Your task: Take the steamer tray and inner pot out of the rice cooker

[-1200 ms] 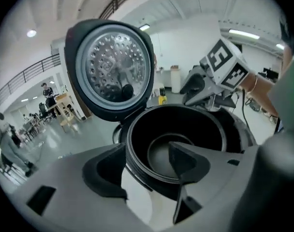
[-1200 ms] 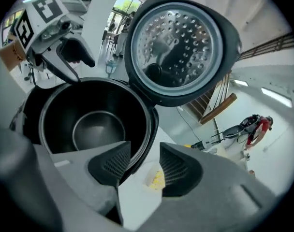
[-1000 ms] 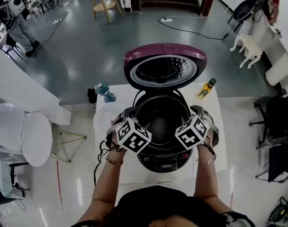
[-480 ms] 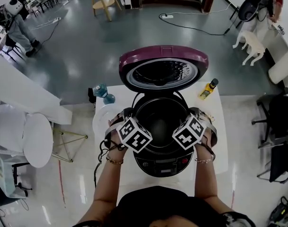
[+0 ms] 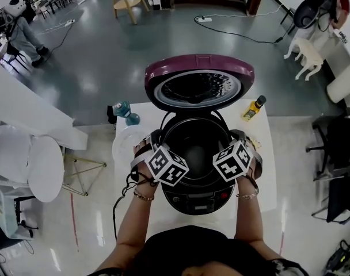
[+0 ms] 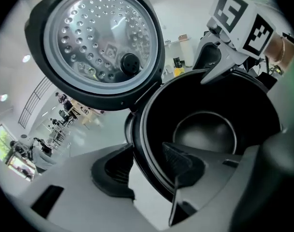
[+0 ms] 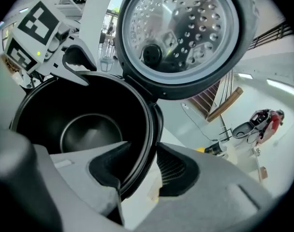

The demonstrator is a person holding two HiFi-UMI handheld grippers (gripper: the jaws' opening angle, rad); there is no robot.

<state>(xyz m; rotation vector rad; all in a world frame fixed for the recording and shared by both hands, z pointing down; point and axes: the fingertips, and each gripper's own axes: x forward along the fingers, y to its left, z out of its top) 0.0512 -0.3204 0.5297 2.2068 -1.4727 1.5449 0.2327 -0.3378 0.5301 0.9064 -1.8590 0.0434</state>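
The inner pot (image 5: 193, 145) sits deep in the rice cooker (image 5: 198, 199), whose lid (image 5: 199, 85) stands open behind it, and we see no steamer tray inside. We set the left gripper (image 6: 148, 146) and the right gripper (image 7: 142, 146) on opposite sides, probably so the pot can rise level. Each has one jaw inside and one outside the rim; the left jaws have just been closing, and both pairs now seem to pinch it.
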